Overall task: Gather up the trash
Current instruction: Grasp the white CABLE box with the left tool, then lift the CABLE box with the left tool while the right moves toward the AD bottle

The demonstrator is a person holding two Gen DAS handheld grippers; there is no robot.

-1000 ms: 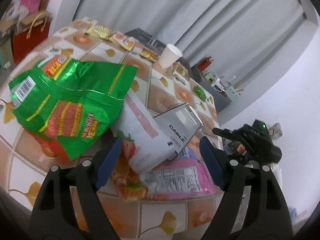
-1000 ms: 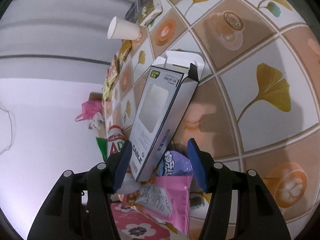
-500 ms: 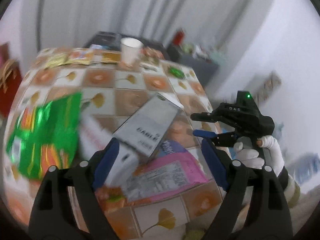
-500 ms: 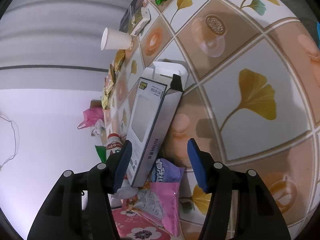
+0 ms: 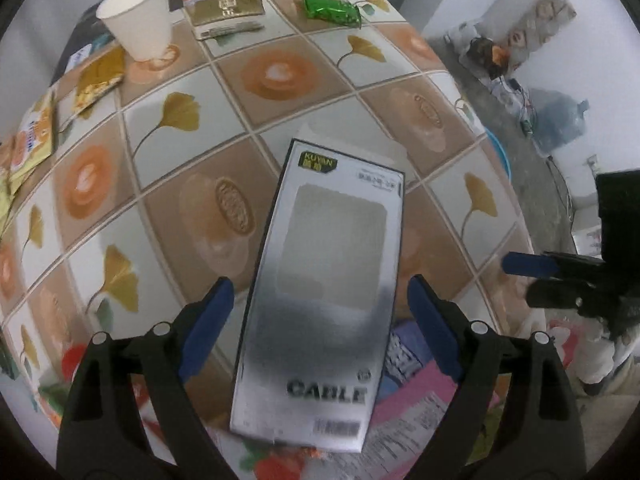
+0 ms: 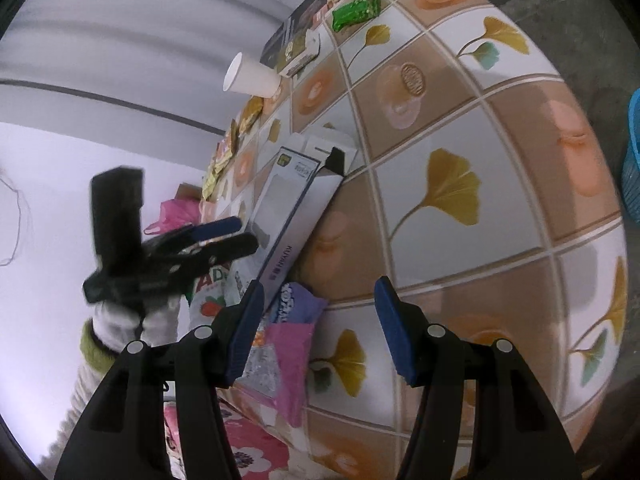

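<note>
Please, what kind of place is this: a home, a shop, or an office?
Most likely a room in a home. A table with a ginkgo-leaf tile-pattern cover holds snack wrappers, a paper cup and a cable box. Grey curtains hang behind it, and a blue basket stands on the floor.

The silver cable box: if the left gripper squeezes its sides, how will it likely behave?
The cable box probably caves easily: its end flap is open and its window shows nothing inside. It looks light for its size. It rests propped on wrappers, so a push may slide it. The left gripper is opening, fingers clear of it.
</note>
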